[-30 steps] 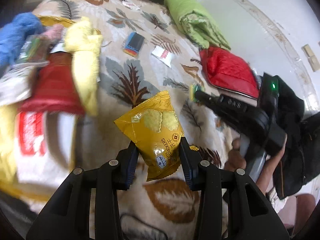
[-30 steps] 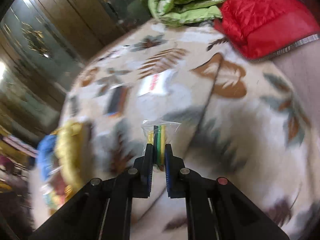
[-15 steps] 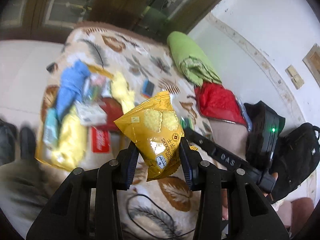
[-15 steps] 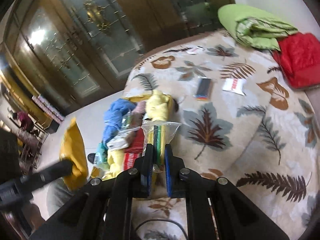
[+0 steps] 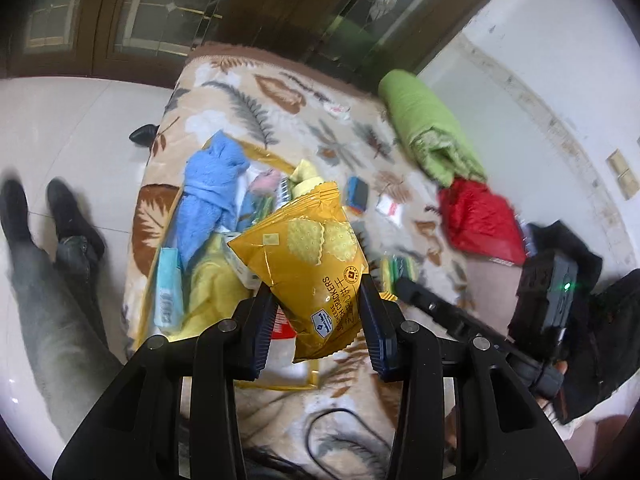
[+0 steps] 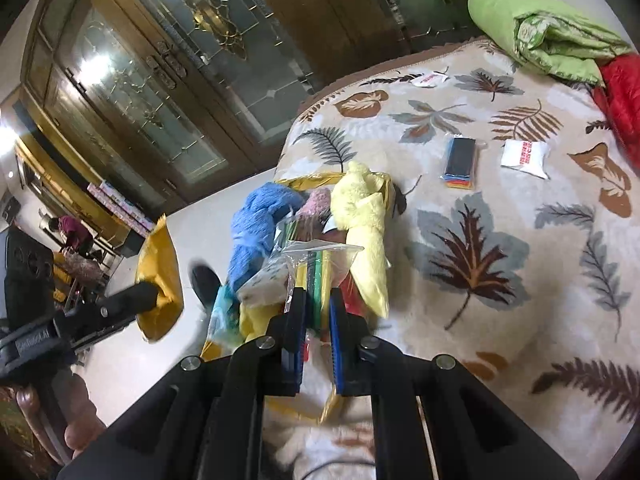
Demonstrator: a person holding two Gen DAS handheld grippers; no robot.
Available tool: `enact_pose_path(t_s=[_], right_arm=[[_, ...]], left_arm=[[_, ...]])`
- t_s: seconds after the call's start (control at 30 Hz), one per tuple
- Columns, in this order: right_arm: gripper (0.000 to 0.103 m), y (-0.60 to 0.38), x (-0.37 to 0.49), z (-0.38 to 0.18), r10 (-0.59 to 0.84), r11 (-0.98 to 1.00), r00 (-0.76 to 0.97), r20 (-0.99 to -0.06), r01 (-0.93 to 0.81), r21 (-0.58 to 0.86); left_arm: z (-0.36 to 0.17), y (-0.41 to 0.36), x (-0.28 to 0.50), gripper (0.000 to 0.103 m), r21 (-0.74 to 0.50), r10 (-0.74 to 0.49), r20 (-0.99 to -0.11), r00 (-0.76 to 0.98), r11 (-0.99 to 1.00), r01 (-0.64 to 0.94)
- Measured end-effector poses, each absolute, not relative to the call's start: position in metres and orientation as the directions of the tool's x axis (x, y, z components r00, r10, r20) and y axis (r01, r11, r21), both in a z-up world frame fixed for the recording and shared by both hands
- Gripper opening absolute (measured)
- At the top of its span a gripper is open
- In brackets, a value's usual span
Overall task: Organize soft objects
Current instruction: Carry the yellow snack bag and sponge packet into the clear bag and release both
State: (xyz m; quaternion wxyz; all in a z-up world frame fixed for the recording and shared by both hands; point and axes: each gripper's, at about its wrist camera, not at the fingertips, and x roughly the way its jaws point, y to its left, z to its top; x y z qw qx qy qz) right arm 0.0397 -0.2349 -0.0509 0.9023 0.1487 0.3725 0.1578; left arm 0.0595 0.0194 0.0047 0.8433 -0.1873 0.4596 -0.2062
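- A glossy yellow foil packet of cheese crackers (image 5: 310, 268) is clamped between the two black fingers of the left gripper (image 5: 318, 320) and is held in the air above the bed.
- A clear plastic bag of flat yellow and green pieces (image 6: 316, 276) is pinched between the blue-padded fingers of the right gripper (image 6: 316, 332), with the jaws drawn close together on it.
- Below both grippers, a heap of soft goods is seen at the edge of the beige leaf-patterned blanket (image 6: 500, 248): a fluffy blue towel (image 5: 208, 196), a pale yellow plush cloth (image 6: 364, 232) and a light blue wrapped pack (image 5: 168, 286) lie together.
- Well apart from the heap, a small dark flat pack with coloured edges (image 6: 460, 162) and a white sachet with red print (image 6: 524, 158) lie just beside each other on the blanket.
- A rolled green quilt (image 6: 548, 38) and a red quilted cushion (image 5: 480, 216) are seen touching at the far side of the bed.
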Motion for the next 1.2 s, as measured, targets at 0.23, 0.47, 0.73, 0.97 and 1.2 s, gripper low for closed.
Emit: enact_pose_path(t_s=[0.23,0.47,0.73,0.97,1.2], right_arm=[[0.009,-0.229,0.074,-0.074,0.407,0.899,0.641,-0.65,-0.157,0.409],[0.009,-0.227,0.098,-0.082,0.432,0.887,0.625,-0.65,-0.163,0.432],[0.009,-0.204,0.114,-0.085,0.379,0.923,0.618,-0.689,-0.204,0.325],[0.011,-0.201,0.117,-0.091,0.372,0.925,0.606,-0.703,-0.175,0.338],[0.049,-0.207,0.093,-0.08,0.454,0.882,0.608,-0.652,-0.2,0.427]], left_arm=[[-0.023,0.001,0.095,0.039,-0.443,-0.503,-0.753,0.423,0.864,0.239],[-0.038,-0.013,0.137,0.039,-0.403,-0.484,-0.788,0.381,0.873,0.276],[-0.062,-0.006,0.164,0.039,-0.378,-0.453,-0.823,0.343,0.887,0.266],[-0.064,-0.001,0.163,0.041,-0.425,-0.486,-0.797,0.358,0.873,0.237],[-0.05,0.016,0.133,0.061,-0.531,-0.54,-0.698,0.471,0.831,0.166]])
